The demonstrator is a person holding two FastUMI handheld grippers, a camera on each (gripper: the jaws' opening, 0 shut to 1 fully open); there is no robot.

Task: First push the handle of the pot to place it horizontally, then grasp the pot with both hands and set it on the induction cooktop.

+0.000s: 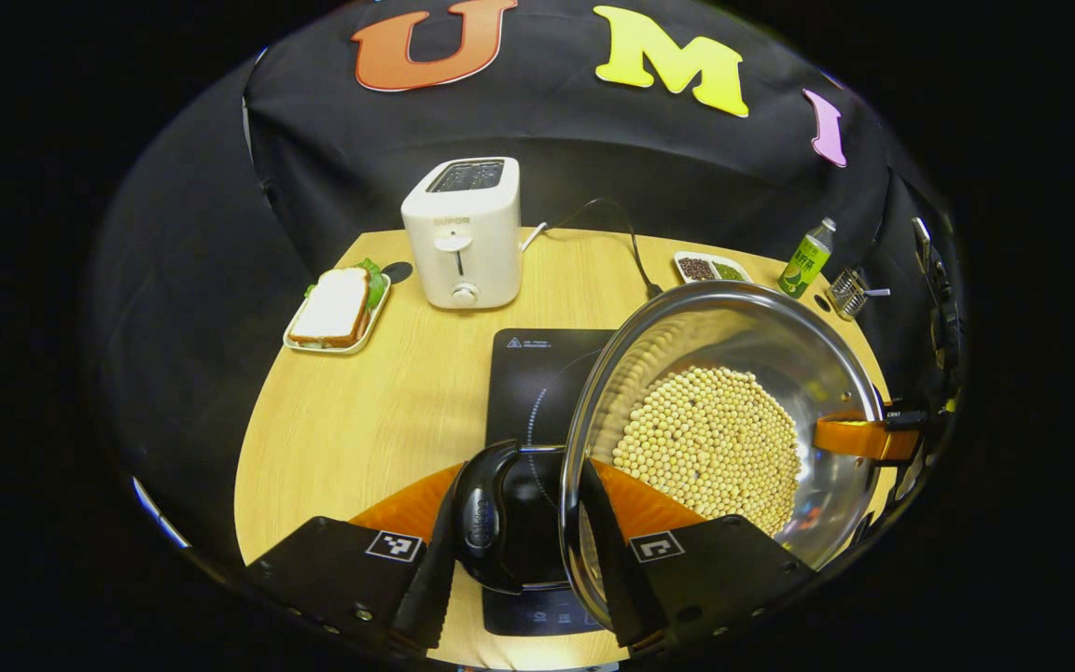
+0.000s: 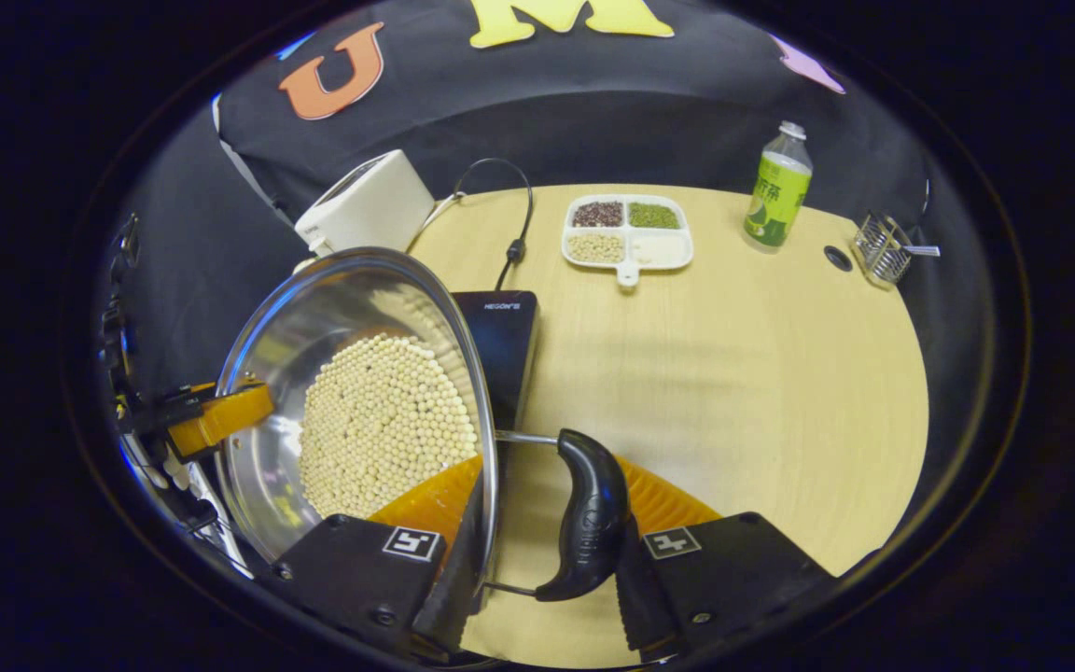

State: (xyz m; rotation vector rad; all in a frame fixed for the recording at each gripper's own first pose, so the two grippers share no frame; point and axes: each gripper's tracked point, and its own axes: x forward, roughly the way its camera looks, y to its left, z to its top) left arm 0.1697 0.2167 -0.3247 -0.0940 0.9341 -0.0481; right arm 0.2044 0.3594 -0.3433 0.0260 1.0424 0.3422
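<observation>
A steel pot (image 1: 743, 327) holding soybeans (image 1: 710, 448) hangs between my two grippers, over the near right part of the black induction cooktop (image 1: 537, 373). My left gripper (image 1: 521, 527) is shut on the pot's black side handle (image 1: 486, 523), with one finger outside the handle and the other inside the rim. My right gripper (image 2: 551, 551) is shut the same way on the opposite black handle (image 2: 589, 523) of the pot (image 2: 314, 308). Each view shows the other gripper's orange finger at the far rim. Behind the pot lies the cooktop (image 2: 505, 341). Whether the pot's base touches anything is hidden.
A white toaster (image 1: 465, 233) stands behind the cooktop, its cable (image 1: 635, 247) running back. A sandwich plate (image 1: 337, 313) sits far left. A divided grain tray (image 2: 629, 231), a green bottle (image 2: 777, 191) and a wire holder (image 2: 883, 247) line the back right.
</observation>
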